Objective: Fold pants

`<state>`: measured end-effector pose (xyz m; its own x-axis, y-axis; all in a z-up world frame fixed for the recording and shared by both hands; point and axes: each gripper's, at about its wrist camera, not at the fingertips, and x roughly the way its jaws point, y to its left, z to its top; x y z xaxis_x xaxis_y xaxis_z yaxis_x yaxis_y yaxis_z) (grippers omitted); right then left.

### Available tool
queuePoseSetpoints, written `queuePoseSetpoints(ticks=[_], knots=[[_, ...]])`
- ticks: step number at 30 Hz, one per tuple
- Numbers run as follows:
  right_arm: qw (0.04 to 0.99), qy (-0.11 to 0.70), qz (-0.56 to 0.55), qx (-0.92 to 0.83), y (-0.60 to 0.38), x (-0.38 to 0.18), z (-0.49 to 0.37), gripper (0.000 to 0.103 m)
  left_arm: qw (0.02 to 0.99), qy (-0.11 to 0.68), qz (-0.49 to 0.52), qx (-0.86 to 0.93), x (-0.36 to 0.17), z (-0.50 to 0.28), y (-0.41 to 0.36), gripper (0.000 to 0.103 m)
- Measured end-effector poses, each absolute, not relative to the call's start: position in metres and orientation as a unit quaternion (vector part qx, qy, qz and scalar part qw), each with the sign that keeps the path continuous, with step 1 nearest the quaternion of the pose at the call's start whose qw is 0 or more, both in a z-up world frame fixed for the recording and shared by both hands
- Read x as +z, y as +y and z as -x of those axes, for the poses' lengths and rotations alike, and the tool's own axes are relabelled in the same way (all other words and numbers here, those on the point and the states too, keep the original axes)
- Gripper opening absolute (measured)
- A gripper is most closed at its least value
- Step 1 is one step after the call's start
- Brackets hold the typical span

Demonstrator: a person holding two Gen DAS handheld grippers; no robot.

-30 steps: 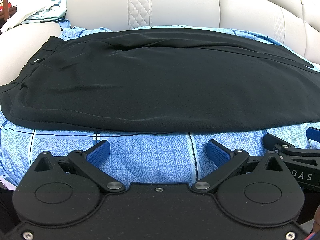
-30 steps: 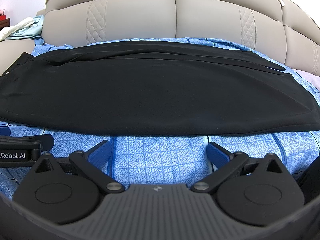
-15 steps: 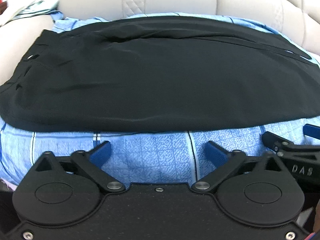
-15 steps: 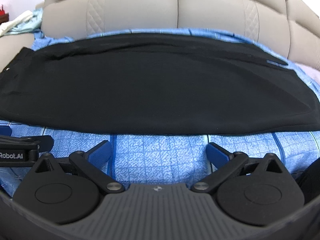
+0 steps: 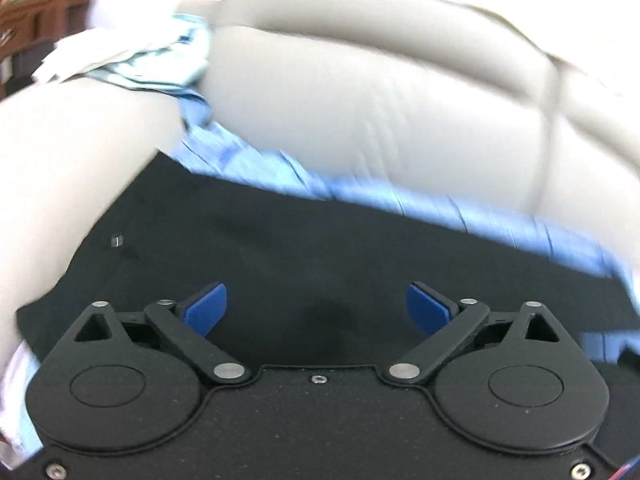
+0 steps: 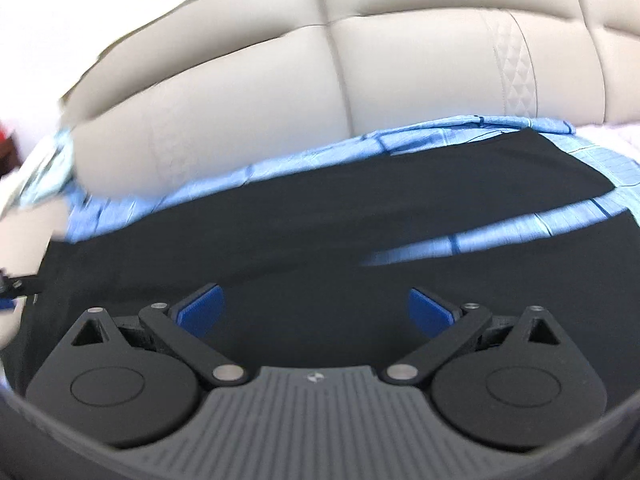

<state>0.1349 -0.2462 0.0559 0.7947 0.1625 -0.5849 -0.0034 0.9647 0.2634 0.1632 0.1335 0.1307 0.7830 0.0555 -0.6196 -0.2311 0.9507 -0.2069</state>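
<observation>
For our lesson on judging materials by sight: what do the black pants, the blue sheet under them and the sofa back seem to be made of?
Black pants: probably a thin woven fabric with a matte finish; it lies limp and flat.
Blue sheet: likely printed cotton-type cloth, judging by its grid pattern and soft creases.
Sofa back: looks like beige leather or faux leather, smooth with a slight sheen, seams and quilted diamond stitching.

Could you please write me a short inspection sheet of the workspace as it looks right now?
Surface: blue patterned sheet spread over the seat of a beige sofa.
Job's things: black pants lying on the sheet, with sheet showing between the legs at the right end.
Clutter: pale crumpled cloth on the sofa arm.
Grippers: left gripper open and empty above the pants; right gripper open and empty above the pants.
Cables: nothing seen.
Surroundings: blurred dark wooden furniture beyond the sofa arm.
</observation>
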Motion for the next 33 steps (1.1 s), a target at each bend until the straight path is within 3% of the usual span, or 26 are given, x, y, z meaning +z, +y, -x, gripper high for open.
queuePoseSetpoints(ticks=[9, 15, 29, 33], knots=[[0.877, 0.432, -0.208, -0.041, -0.303, 0.048, -0.342, 0.103, 0.876, 0.374, 0.223, 0.207, 0.095, -0.32, 0.218, 0.098], [0.852, 0.482, -0.174, -0.105, -0.315, 0.023, -0.429, 0.103, 0.842, 0.393, 0.257, 0.265, 0.049, -0.373, 0.234, 0.098], [0.846, 0.493, -0.069, -0.194, -0.294, -0.015, -0.473, 0.102, 0.826, 0.408, 0.2, 0.332, 0.021, -0.419, 0.229, 0.102], [0.857, 0.47, -0.067, -0.2, -0.298, -0.014, -0.46, 0.094, 0.829, 0.397, 0.209, 0.334, 0.022, -0.415, 0.228, 0.102]])
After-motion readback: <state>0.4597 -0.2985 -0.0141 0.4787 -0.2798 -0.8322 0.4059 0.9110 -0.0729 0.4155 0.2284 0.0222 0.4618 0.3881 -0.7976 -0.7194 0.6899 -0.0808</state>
